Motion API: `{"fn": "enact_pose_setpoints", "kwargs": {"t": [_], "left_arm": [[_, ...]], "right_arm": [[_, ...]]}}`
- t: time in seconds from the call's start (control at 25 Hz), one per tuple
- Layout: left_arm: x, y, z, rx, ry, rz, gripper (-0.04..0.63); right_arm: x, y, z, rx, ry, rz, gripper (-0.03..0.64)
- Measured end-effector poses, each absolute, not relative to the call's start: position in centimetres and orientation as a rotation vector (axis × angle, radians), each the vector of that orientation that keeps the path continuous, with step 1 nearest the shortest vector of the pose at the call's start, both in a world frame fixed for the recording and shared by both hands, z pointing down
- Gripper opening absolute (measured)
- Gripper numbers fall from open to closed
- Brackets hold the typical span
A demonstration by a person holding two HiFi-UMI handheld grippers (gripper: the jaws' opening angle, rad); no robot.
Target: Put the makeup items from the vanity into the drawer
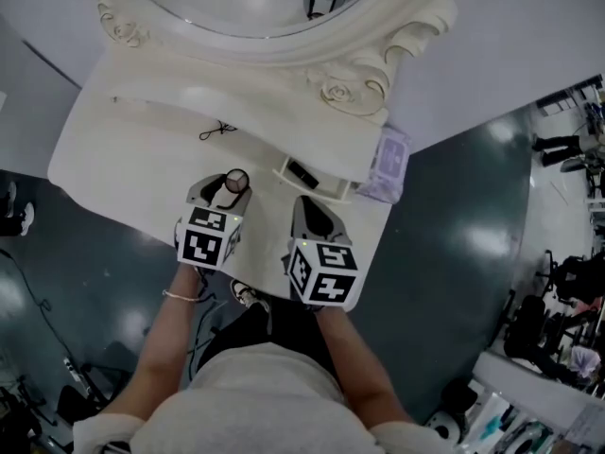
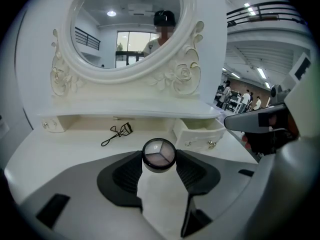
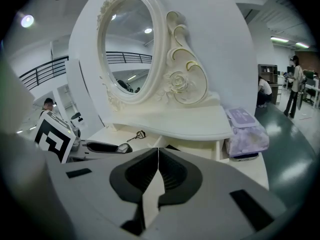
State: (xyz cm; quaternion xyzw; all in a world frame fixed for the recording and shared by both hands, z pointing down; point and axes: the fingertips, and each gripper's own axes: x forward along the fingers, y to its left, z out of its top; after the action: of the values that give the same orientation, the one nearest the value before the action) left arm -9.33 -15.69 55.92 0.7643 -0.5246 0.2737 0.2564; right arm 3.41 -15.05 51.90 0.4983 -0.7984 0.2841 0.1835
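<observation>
My left gripper (image 2: 159, 166) is shut on a round eyeshadow compact (image 2: 159, 154) with a clear lid and three pinkish pans; in the head view the compact (image 1: 236, 179) shows at the tip of the left gripper (image 1: 225, 189), over the vanity top (image 1: 132, 149). A small drawer (image 2: 200, 134) stands pulled open to the right of it; the drawer (image 1: 312, 180) holds a dark item. A black eyelash curler (image 2: 117, 133) lies on the vanity under the shelf. My right gripper (image 3: 158, 166) is shut and holds nothing; it hovers by the drawer.
An oval mirror in an ornate white frame (image 1: 284, 26) rises behind the shelf. A purple pack of wipes (image 1: 386, 166) sits at the vanity's right end. The wipes pack (image 3: 245, 131) lies right of my right gripper. People and equipment stand beyond on the dark floor.
</observation>
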Motion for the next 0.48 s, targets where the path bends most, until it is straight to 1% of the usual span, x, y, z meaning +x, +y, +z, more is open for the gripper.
{"fn": "enact_pose_setpoints", "kwargs": {"t": [0.48], "left_arm": [[-3.7,-15.2,53.6,2.225,-1.324,0.815,0.218]], "right_arm": [[9.0,-14.0,49.2,1.622,-2.222,0.806,0.018]]}}
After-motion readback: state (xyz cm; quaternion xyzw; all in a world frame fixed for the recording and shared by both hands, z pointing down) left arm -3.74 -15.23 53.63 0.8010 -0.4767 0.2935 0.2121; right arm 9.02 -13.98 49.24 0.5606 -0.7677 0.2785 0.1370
